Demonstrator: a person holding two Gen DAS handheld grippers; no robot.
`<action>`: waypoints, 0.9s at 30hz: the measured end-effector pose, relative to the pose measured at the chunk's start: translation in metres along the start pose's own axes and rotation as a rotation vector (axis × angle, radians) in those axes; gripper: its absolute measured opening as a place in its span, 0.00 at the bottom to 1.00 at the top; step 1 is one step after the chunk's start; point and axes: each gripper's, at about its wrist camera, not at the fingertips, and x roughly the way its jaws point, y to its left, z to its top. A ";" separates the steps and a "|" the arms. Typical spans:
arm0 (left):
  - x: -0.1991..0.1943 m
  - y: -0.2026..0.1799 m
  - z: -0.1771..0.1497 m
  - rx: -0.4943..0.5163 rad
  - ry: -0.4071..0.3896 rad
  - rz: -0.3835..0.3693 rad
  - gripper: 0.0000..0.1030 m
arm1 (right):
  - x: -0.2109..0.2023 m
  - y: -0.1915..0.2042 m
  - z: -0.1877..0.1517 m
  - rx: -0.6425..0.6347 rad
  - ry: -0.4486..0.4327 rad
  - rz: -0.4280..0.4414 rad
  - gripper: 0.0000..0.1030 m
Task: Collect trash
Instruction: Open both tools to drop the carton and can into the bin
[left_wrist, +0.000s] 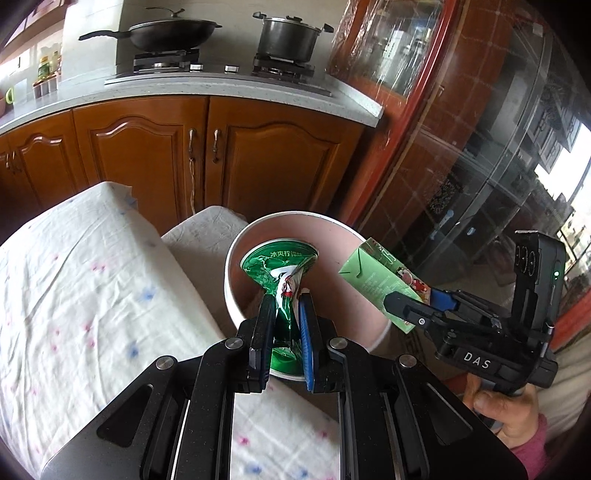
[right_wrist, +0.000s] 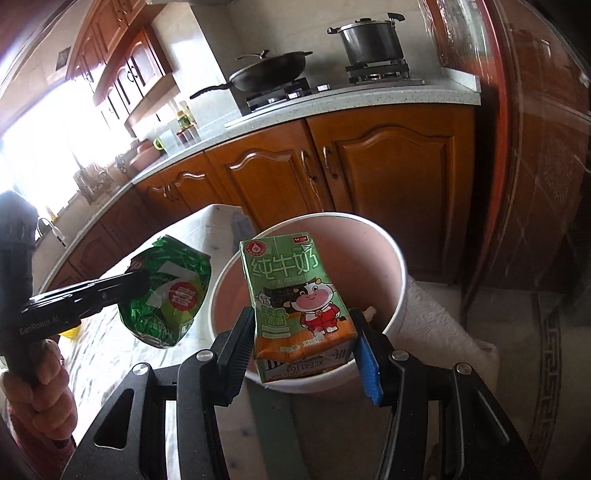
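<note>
Trash held over the pink bin

Trash here is two things: a squashed green can (left_wrist: 284, 291) and a green milk box (right_wrist: 295, 310). The left gripper (left_wrist: 286, 306) has its two fingers squeezed tight on the can, at 6 o'clock of the pink bin (left_wrist: 332, 236). The right gripper (right_wrist: 301, 343) has its fingers clamped on the sides of the milk box, which stands up just over the bin's near rim. In the left view, the milk box sits at 3 o'clock of the bin. A hand (left_wrist: 506, 410) grips the right tool's handle. The bin stands by a table with a spotted cloth (left_wrist: 85, 295). A wok (left_wrist: 166, 35) and a pot (left_wrist: 290, 37) sit on the stove at 12 o'clock.
</note>
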 end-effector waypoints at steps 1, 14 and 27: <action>0.004 -0.001 0.002 0.005 0.006 0.004 0.11 | 0.002 -0.001 0.002 0.001 0.005 -0.003 0.50; 0.045 -0.006 0.017 0.024 0.083 0.035 0.11 | 0.022 -0.016 0.012 -0.009 0.048 -0.030 0.47; 0.063 -0.002 0.015 -0.001 0.131 0.034 0.37 | 0.026 -0.023 0.019 0.022 0.041 -0.034 0.50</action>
